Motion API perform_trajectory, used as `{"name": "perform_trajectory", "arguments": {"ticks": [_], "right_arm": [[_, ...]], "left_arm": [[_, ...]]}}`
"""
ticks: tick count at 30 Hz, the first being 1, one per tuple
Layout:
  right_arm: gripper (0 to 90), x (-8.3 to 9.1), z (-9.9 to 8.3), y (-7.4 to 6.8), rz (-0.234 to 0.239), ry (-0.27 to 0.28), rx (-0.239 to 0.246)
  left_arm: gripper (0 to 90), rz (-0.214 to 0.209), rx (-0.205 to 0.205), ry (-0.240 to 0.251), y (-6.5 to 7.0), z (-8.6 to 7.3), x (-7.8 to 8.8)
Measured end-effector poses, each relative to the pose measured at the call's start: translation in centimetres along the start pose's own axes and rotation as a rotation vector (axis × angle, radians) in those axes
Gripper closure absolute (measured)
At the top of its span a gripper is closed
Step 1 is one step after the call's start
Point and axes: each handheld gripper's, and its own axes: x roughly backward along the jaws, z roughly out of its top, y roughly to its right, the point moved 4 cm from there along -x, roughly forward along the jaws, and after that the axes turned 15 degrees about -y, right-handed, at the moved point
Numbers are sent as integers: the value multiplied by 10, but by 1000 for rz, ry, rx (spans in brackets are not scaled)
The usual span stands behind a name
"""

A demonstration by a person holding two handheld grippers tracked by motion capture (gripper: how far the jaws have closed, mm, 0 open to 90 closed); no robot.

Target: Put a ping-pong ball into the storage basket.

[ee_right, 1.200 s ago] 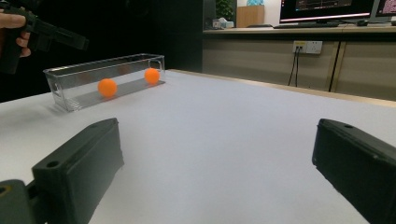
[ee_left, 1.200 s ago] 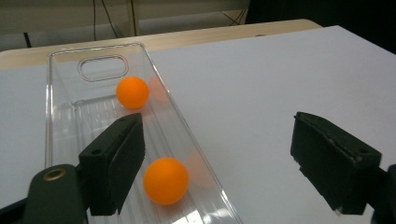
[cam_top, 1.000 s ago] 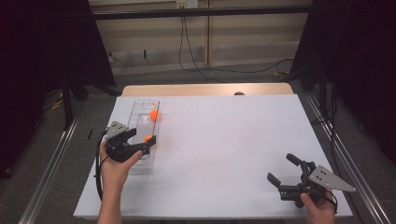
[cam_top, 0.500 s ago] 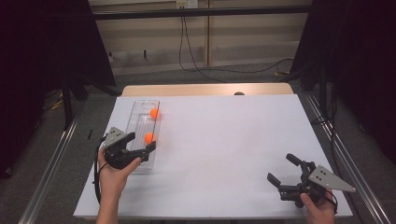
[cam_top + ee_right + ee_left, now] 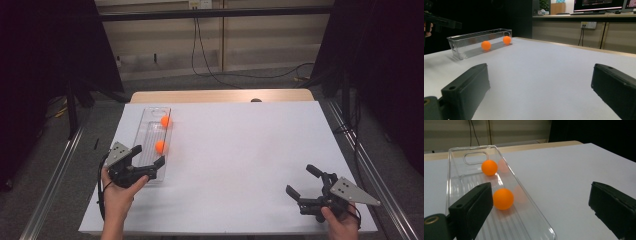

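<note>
Looking from our side of the table outward, we see first the right gripper (image 5: 306, 186) resting at the near right corner of the white table (image 5: 250, 150), its jaws spread wide and nothing between them. At the near left, the left gripper (image 5: 146, 161) hovers over the near end of the clear plastic tray (image 5: 148, 116); its jaws have just been opening and now stand wide apart, released, with nothing pressed between the pads. A little farther, inside the tray, lies the nearer orange ball (image 5: 503, 198), close to the right wall, and beyond it the second orange ball (image 5: 489, 167) near the far end with the handle cut-out. We judge that these balls are very light, hollow and smooth, so they roll at the smallest touch and may slip out of the pads; it is better to take one across its widest part, gently, from above. The tray looks stiff but light and could slide on the table. Compared with one second earlier, the orange ball that was between the left jaws now lies in the tray, and the left hand has drawn back slightly toward us, while the right hand is unchanged.
</note>
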Motion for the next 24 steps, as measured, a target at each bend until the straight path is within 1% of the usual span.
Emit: {"name": "perform_trajectory", "arguments": {"ticks": [1, 3, 6, 9, 10, 15, 17, 19, 21, 22, 24], "right_arm": [[12, 0, 0, 0, 0, 1, 1], [12, 0, 0, 0, 0, 1, 0], [13, 0, 0, 0, 0, 0, 0], [12, 0, 1, -1, 0, 2, 3], [13, 0, 1, -1, 0, 3, 5], [13, 1, 1, 0, 1, 3, 4], [13, 1, 1, -1, 1, 4, 7], [13, 1, 1, -1, 0, 4, 6], [13, 1, 1, -1, 0, 3, 6], [13, 1, 1, -1, 0, 3, 6], [13, 0, 1, -1, -2, 3, 8]], "left_arm": [[53, 5, 1, 3, -1, -1, 1], [53, -1, 4, 10, -1, -3, 1], [52, -1, -1, 14, -1, -4, 2], [52, -10, 5, 22, 0, -7, 2], [51, -8, 1, 21, 0, -8, 2], [49, -5, -9, 49, 1, -12, 4], [48, -15, -12, 50, 1, -13, 5], [44, -15, -14, 52, 1, -15, 6], [43, -25, -12, 50, 1, -17, 7], [42, -25, -6, 60, 2, -18, 7], [42, -25, -3, 59, 1, -19, 9]]}}
